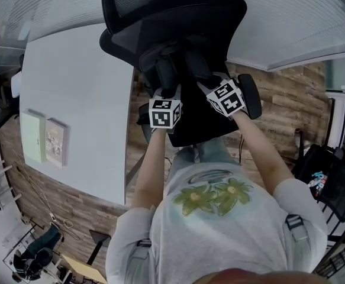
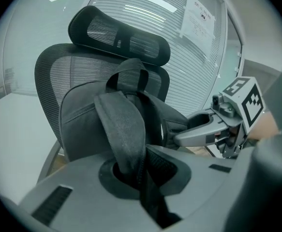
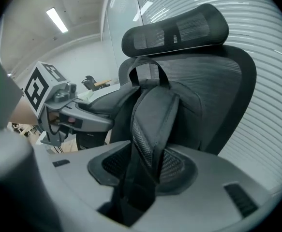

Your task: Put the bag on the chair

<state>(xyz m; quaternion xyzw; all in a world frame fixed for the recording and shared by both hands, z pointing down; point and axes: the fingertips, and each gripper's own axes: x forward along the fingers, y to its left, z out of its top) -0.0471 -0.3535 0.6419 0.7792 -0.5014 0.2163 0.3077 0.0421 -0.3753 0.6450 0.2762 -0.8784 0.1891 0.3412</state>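
**Bag upright on the seat, one strap clamped, one slack**

On my far left the white desk [image 1: 71, 93] fills that side. Its long right edge runs just beside the chair [image 1: 172, 10], with only a thin strip of wood floor [image 1: 284, 99] showing between them, so I have little room on that side. Two flat pale items [image 1: 45, 139] lie side by side near the desk's far left edge, well apart from my work.

The left hand-held gripper [image 2: 131, 175] has its jaws closed together on the left shoulder strap [image 2: 121, 124]. The webbing is pinched in the slot and runs up from it to the bag [image 2: 80, 124]. The left forearm comes in close along the desk edge.

The bag stands upright on the chair seat. Its back leans against the mesh backrest and its top handle [image 2: 128, 69] loops up just under the headrest. The backrest shows wider than the bag on both sides.

The right hand-held gripper [image 3: 141, 178] has its jaws apart. The right shoulder strap [image 3: 153, 120] hangs through the gap between them, with dark slack space beside it, so the pads are not pressing on it. The two grippers sit near each other in front of the bag, apart and not touching.

The chair's right armrest [image 1: 251, 96] lies just outside the right gripper. Past it is open wood floor, then a dark stand [image 1: 332, 182] at the far right. A slatted glass wall [image 3: 271, 47] rises close behind the chair.
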